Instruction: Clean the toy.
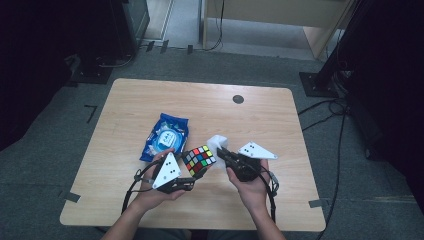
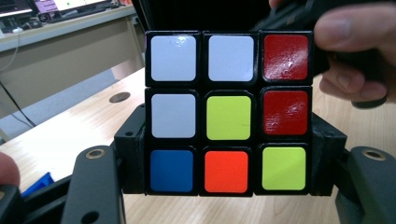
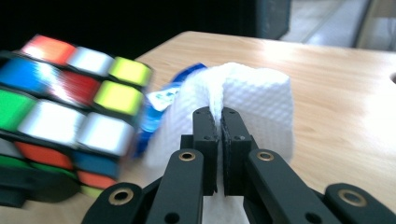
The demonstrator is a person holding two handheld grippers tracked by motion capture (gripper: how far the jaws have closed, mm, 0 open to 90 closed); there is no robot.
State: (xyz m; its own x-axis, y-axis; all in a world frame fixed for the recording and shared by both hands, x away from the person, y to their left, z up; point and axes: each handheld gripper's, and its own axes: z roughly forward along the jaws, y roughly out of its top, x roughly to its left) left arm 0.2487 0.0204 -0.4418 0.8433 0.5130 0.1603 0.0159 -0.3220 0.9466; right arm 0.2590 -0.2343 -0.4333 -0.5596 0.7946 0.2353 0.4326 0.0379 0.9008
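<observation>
Near the six o'clock edge of the wooden table (image 1: 150, 210), slightly toward the middle, the person holds a colour-tiled puzzle cube (image 1: 198, 160) clear of the surface between the two tools. The left gripper (image 1: 192, 176) has its jaws clamped on the cube's lower layer from both sides; in the left gripper view the cube (image 2: 228, 112) faces the camera squarely, with white, red, yellow-green, blue and orange tiles. The right gripper (image 1: 223, 151) sits at the cube's three o'clock, its jaws pinched tight on a folded white wipe (image 1: 218, 142); in the right gripper view the wipe (image 3: 252, 107) billows up from between the closed jaws, while the cube (image 3: 70, 107) lies at about nine o'clock and is blurred. A blue packet of wipes (image 1: 165, 136) lies flat on the table at the cube's eleven o'clock, just beside it.

The step in hand appears to be cleaning the cube: one tool steadies it and the other brings the wipe to its side. Whether the wipe already touches the cube cannot be told. The next move likely calls for pressing the wipe lightly against a face and stroking across it, while the left grip stays firm so that the cube neither twists nor slips out.
</observation>
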